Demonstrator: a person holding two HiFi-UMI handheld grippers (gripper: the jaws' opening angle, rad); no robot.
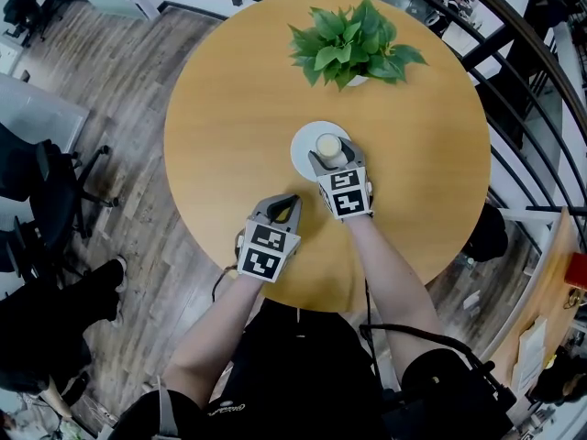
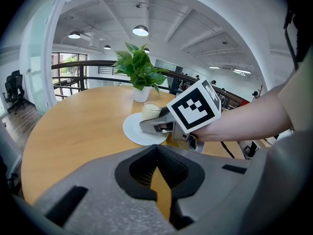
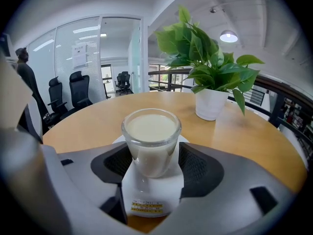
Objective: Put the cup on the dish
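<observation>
The round wooden table (image 1: 220, 108) had bare top left of the dish (image 1: 301, 157) and toward its near edge, where the left gripper (image 1: 290, 202) was held clenched on nothing. A potted plant (image 1: 353, 42) stood by the far edge, with a dark railing (image 1: 514, 81) curving past on the right. The cup (image 3: 151, 131) stood on the white dish near the table's middle, between the right gripper's (image 1: 330, 160) 2 released jaws. It was a clear, tapering glass, nearly full of creamy white liquid.
</observation>
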